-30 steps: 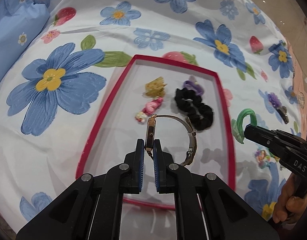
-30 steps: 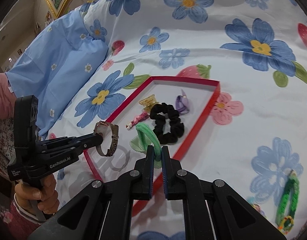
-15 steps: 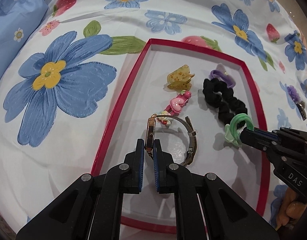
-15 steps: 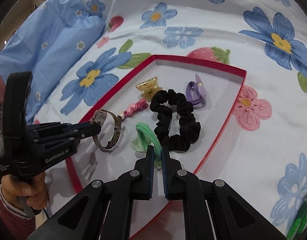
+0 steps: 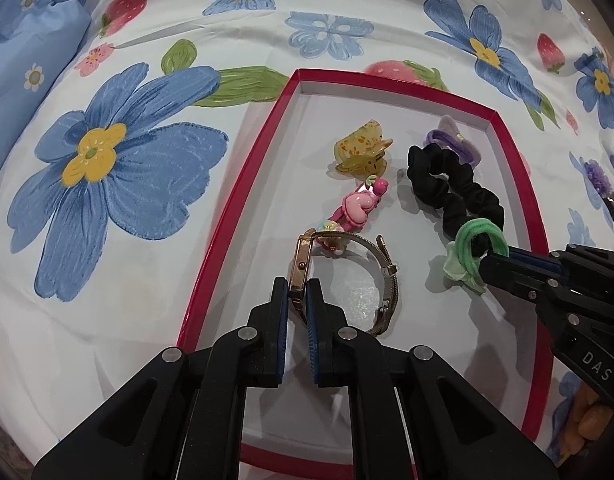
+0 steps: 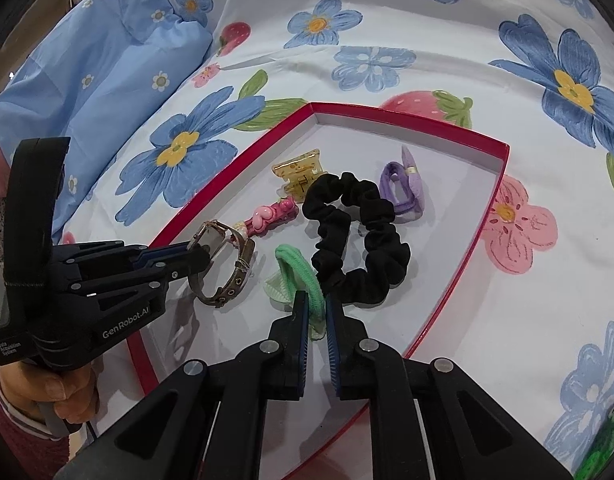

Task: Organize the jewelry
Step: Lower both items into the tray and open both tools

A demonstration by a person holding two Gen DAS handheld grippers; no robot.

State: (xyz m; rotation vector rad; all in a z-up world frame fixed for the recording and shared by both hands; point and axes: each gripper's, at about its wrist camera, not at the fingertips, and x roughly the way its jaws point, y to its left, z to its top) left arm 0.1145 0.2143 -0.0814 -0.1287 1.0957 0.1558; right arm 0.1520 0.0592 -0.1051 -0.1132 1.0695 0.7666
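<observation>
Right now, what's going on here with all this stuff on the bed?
A person is sorting accessories into a red tray on a floral bedspread. The left gripper grips a watch over the tray; the right gripper holds a green hair tie. A black scrunchie, clips and a purple tie already lie inside.

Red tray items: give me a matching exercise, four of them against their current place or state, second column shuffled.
Column 1:
1. watch
2. green hair tie
3. black scrunchie
4. yellow claw clip

Column 2:
A. lying free in the red tray, next to the purple hair tie
B. gripped by the right tool
C. lying free, above the pink clip
D. gripped by the left tool

Pairs: 1-D, 2-B, 3-A, 4-C
</observation>
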